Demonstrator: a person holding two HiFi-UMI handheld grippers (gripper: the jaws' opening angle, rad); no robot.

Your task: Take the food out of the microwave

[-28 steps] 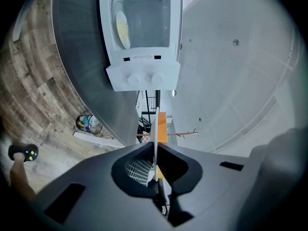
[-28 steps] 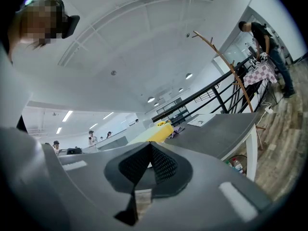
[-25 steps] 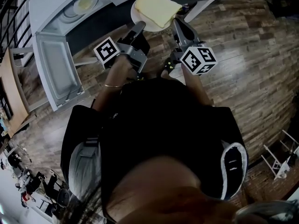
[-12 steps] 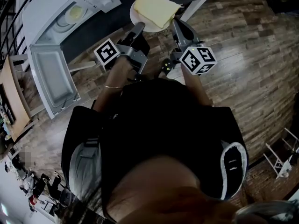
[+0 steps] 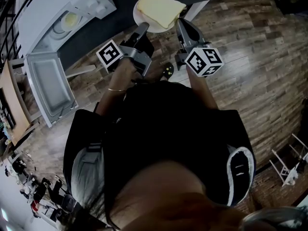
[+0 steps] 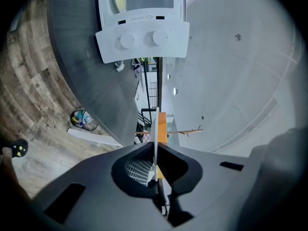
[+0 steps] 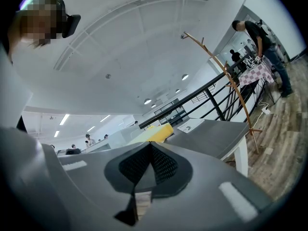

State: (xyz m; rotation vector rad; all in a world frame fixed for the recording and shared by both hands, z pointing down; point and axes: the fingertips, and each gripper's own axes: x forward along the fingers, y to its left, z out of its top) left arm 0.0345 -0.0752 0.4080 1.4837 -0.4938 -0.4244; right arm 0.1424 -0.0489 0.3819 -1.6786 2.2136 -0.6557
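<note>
A white plate (image 5: 144, 20) with a pale yellow slab of food (image 5: 160, 7) hangs above the dark table's (image 5: 103, 25) edge, clear of the white microwave (image 5: 57, 8). My left gripper (image 5: 143, 29) is shut on the plate's left rim, and my right gripper (image 5: 181, 25) is shut on its right rim. In the left gripper view the plate (image 6: 156, 129) stands edge-on between the jaws of the left gripper (image 6: 156, 160), with the food (image 6: 162, 124) beside it. In the right gripper view the food (image 7: 156, 133) lies just past the closed jaws of the right gripper (image 7: 151, 150).
The microwave door (image 5: 45, 88) hangs wide open at the left, and a yellowish patch lies on the turntable (image 5: 70, 19). Its knob panel (image 6: 142, 38) faces the left gripper. A wood floor (image 5: 260, 66) spreads to the right. A railing and distant people (image 7: 262, 42) stand beyond the table (image 7: 211, 134).
In the head view the microwave and its open door have slid left and farther from the plate. Both grippers keep their grip on the plate, which has drawn away from the microwave.
</note>
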